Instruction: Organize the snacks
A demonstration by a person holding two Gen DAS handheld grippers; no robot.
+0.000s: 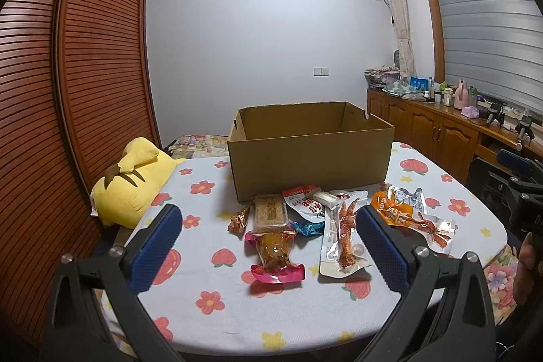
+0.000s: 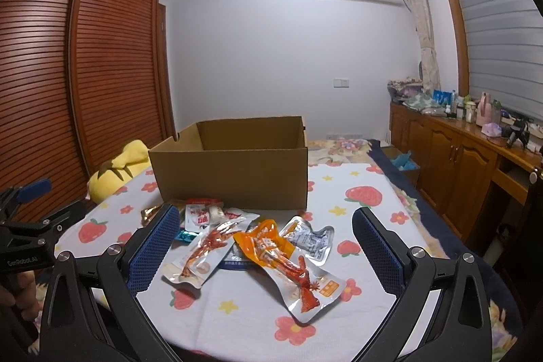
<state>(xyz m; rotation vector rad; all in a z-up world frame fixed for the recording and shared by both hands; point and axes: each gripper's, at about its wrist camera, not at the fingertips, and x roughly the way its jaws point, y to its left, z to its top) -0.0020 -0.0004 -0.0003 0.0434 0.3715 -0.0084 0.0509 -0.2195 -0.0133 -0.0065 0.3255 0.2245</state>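
Cardboard box (image 1: 307,165) stands open at the far side of the flowered tablecloth (image 1: 217,311), and the snack packets (image 1: 305,219) lie in a loose heap just in front of its near wall. Left gripper (image 1: 268,250) hangs above the near edge with its blue pads spread wide, gripping nothing — a pink-ended packet (image 1: 275,255) lies between and beyond its fingers. Right gripper (image 2: 266,248) is likewise spread and empty, an orange packet (image 2: 271,248) lying ahead between its fingers — near, untouched.
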